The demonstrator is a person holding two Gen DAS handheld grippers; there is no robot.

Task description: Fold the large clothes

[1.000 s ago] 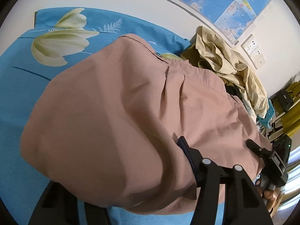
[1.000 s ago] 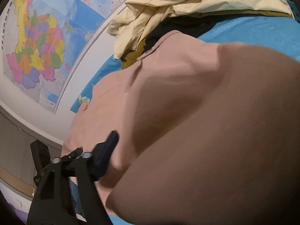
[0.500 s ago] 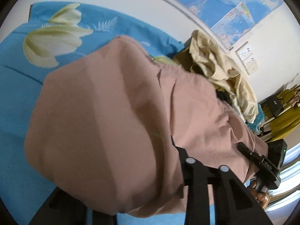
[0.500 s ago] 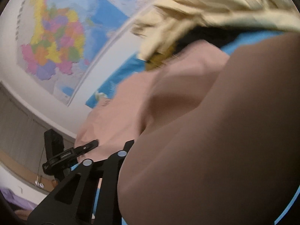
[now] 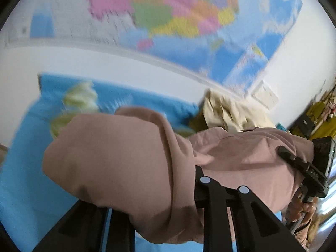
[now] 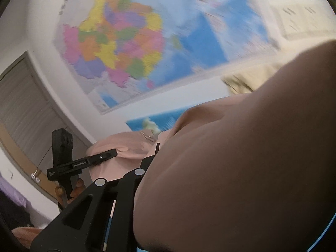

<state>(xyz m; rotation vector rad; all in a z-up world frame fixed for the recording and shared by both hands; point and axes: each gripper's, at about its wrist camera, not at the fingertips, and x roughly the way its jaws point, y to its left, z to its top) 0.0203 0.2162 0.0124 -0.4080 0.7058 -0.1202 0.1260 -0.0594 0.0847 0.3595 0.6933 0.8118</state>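
Fingers [image 5: 197, 174] seemingly pinching pink garment [image 5: 117, 159]

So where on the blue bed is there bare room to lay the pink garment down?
Bare blue sheet lies left of the lifted pink garment, up to the white wall. The right side is crowded: a cream clothes pile by the wall.

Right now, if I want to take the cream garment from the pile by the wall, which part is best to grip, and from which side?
Judging from the left wrist view, grip the raised fold at the top of the cream garment, coming from above. It lies crumpled, with that ridge standing free, while the pink garment covers its lower edge in this view. Blur hides finer detail.
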